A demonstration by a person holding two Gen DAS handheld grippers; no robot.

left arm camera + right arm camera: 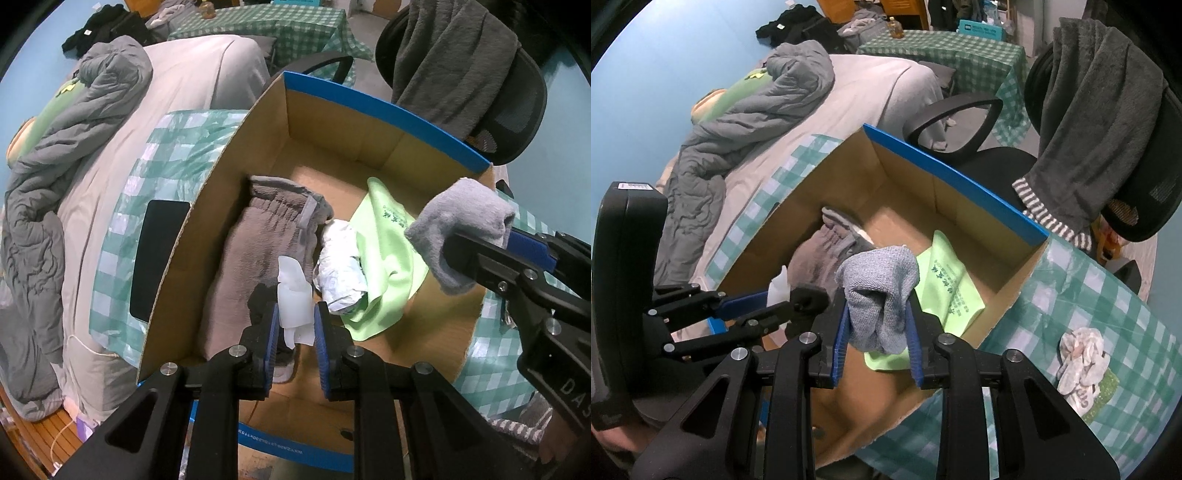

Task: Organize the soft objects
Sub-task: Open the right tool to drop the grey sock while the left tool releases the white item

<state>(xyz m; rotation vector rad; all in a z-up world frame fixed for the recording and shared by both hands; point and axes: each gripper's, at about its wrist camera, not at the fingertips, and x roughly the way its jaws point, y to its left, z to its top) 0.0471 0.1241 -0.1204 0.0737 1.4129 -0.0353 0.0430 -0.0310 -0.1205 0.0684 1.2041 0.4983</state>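
Grey sock clamped in right hand-held gripper, left hand-held gripper pinching white piece over cardboard box

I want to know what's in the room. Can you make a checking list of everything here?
Surface: checked tablecloth under the cardboard box.
Job's things: grey sock and white piece held above the box; brown fleece garment, green cloth and white crumpled bundle inside it.
Clutter: crumpled white bag on the cloth.
Grippers: left gripper grips the white piece; right gripper grips the sock.
Cables: thin white cord, lower left.
Surroundings: bed with grey duvet, office chair draped with a dark towel.
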